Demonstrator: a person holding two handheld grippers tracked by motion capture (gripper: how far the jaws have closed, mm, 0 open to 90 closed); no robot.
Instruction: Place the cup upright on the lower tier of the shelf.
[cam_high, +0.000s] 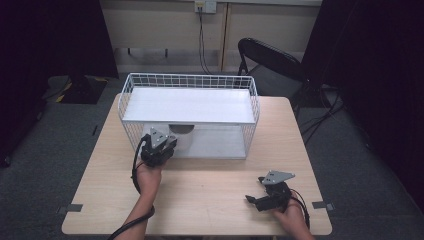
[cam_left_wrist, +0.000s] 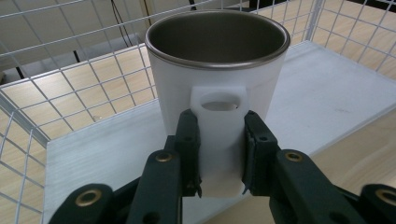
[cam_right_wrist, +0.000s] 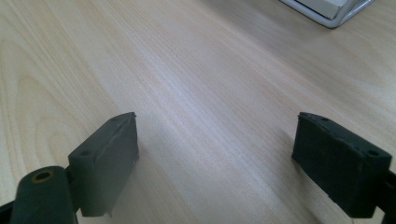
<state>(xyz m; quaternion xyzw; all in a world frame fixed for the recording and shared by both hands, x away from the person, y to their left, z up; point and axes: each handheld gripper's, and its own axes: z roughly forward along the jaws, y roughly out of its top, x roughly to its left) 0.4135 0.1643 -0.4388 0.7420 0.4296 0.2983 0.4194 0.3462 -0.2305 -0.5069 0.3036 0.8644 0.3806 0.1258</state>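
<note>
Left gripper (cam_left_wrist: 218, 154) has its jaws clamped on the handle of the white mug (cam_left_wrist: 217, 74), sitting on the lower shelf inside the wire basket (cam_high: 130, 95). Looks like the placing step, so probably let go next. Right gripper (cam_right_wrist: 215, 158) sits with its jaws wide open, nothing in them, over the surface (cam_high: 210, 190) in front of the basket.

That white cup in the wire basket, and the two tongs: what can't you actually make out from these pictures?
- Cup bottom: in the left gripper view, the left tongs, shut on its handle, hide whether it rests on the basket's lower shelf.
- Cup in the high view: the upper shelf and the left tongs cover most of it.
- Cup inside: too dark to tell whether it holds anything.
- Right tongs: open over bare table; the body is cut off by the bottom edge.
</note>
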